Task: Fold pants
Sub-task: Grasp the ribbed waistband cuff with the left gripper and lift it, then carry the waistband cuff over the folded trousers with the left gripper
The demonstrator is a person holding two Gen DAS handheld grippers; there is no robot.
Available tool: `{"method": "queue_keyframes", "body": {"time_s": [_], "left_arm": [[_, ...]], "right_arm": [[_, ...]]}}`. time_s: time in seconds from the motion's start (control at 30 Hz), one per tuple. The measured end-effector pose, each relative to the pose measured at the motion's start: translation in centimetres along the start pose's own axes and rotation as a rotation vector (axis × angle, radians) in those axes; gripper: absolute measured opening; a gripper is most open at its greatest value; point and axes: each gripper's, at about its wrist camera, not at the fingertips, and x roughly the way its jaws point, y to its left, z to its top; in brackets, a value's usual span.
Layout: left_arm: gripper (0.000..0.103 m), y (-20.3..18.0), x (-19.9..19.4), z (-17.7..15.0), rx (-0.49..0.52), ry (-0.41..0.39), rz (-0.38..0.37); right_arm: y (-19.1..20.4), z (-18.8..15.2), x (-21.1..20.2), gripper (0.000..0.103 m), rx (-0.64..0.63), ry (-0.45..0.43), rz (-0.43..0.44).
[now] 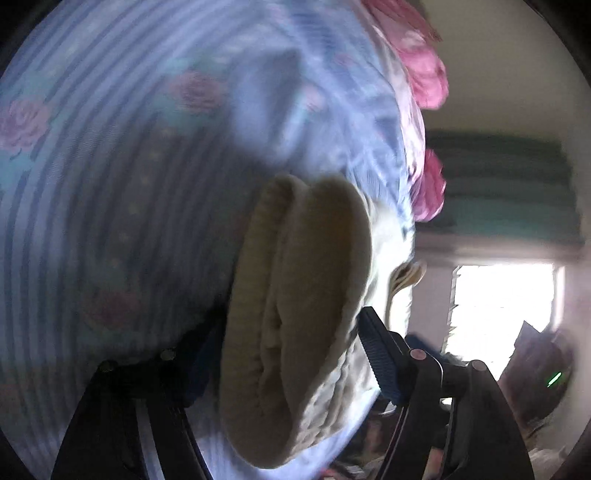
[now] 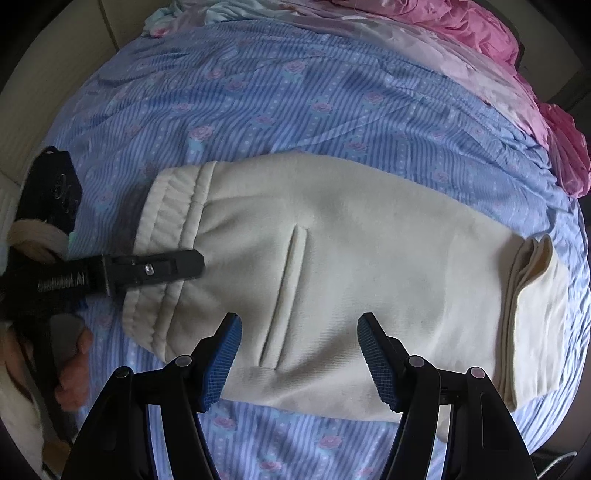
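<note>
Cream pants (image 2: 351,266) lie folded lengthwise on the bed, on a blue striped sheet (image 2: 280,92) printed with small roses. Their ribbed waistband (image 2: 162,236) is at the left of the right wrist view, the leg ends (image 2: 532,306) at the right in stacked layers, and a long pocket slit (image 2: 284,299) runs across the middle. Crumpled pink bedding (image 2: 491,33) is bunched along the far edge of the bed.

The right claw (image 2: 299,354) hangs over the near edge of the pants, pointing steeply down. Its blue ribbed pads (image 2: 225,362) stand well apart with nothing between them, open and clear of the cloth, one on each side of the lower end of the pocket slit.

The left claw (image 2: 188,266) reaches in from the left at the waistband, a hand (image 2: 74,373) on its grip. One black finger lies over the waistband's upper face. In its own blurred view, the left claw (image 1: 295,350) has the rolled waistband (image 1: 295,325) filling the gap between its fingers; the right pad (image 1: 380,362) sits just beside the cloth. Whether the pads press on it I cannot tell, since the other finger is hidden behind the fabric. A bright window (image 1: 506,306) shows at that view's right.
</note>
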Motion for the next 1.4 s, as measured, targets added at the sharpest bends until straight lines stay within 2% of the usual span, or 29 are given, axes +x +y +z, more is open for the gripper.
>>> {"method": "queue_keyframes", "body": {"time_s": [0.07,0.13,0.17,0.23,0.27,0.3,0.33,0.37,0.43,0.47,0.57,0.77,1.07,1.17,1.23,1.4], "left_arm": [[0.069,0.0,0.1,0.0,-0.016,-0.008,0.000],[0.068,-0.6,0.2,-0.6,0.013,-0.030,0.025],[0.064,-0.8,0.1,-0.9,0.020,-0.039,0.028],[0.051,-0.9,0.3,-1.5,-0.011,-0.010,-0.040],[0.048,-0.9,0.4,-1.7,-0.035,0.013,-0.098],[0.048,-1.0,0.4,-1.7,-0.024,0.007,-0.107],[0.047,-1.1,0.5,-1.6,-0.006,0.000,-0.067],[0.042,-0.8,1.3,-1.3,-0.016,0.013,0.014],[0.042,-1.0,1.8,-1.0,-0.057,0.014,0.043],[0.038,-1.5,1.7,-0.9,-0.058,0.007,0.060],[0.027,-5.5,1.5,-1.5,0.073,-0.009,0.181],[0.025,-14.7,0.3,-4.2,0.235,-0.093,0.393],[0.025,-26.2,0.0,-9.6,0.371,-0.221,0.537],[0.025,-30.0,1.6,-10.9,0.385,-0.264,0.586],[0.025,-31.1,2.6,-11.2,0.394,-0.287,0.606],[0.025,-35.5,6.1,-12.7,0.403,-0.341,0.663]], "right_arm": [[-0.3,0.0,-0.1,0.066,0.012,-0.004,0.004],[-0.7,0.0,-0.2,0.066,0.036,-0.007,0.011],[-0.8,0.1,-0.1,0.066,0.044,-0.007,0.016],[-0.9,0.0,-0.1,0.066,0.055,-0.006,0.023],[-1.0,-0.1,-0.1,0.066,0.057,-0.008,0.023],[-1.0,-0.2,-0.2,0.066,0.059,-0.012,0.023],[-1.1,-0.2,-0.3,0.066,0.062,-0.015,0.027],[-1.1,-0.2,-0.3,0.066,0.063,-0.018,0.030],[-1.3,-0.2,-0.4,0.066,0.067,-0.029,0.021],[-1.4,-0.1,-0.4,0.066,0.067,-0.031,0.015],[-1.9,0.2,-0.6,0.066,0.075,-0.040,0.008],[-4.7,0.0,-2.3,0.066,0.132,-0.083,0.037],[-12.5,-2.3,-8.3,0.066,0.183,-0.208,0.030],[-15.8,-3.6,-10.5,0.066,0.200,-0.253,0.037],[-18.4,-4.8,-11.8,0.066,0.207,-0.283,0.048],[-24.1,-7.1,-12.9,0.066,0.190,-0.319,0.043]]}}
